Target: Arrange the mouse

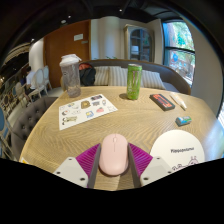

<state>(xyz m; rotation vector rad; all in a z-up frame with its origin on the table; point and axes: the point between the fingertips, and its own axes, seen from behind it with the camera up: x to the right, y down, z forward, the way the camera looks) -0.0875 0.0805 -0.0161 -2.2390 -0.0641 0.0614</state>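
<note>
A pale pink computer mouse (113, 153) lies lengthwise between my two fingers, on or just above the round wooden table (140, 122). My gripper (113, 160) is closed in on it: the magenta pads (88, 158) touch the mouse's two sides with no gap showing. The mouse's rear end is hidden below the fingers.
Beyond the fingers lie a white sticker sheet (85, 109), a clear bottle with a grey lid (70, 75), a green tumbler (134, 82), a dark flat case (162, 101), a white pen (181, 101), a small teal object (183, 121) and a white round pad (182, 153). Chairs stand to the left.
</note>
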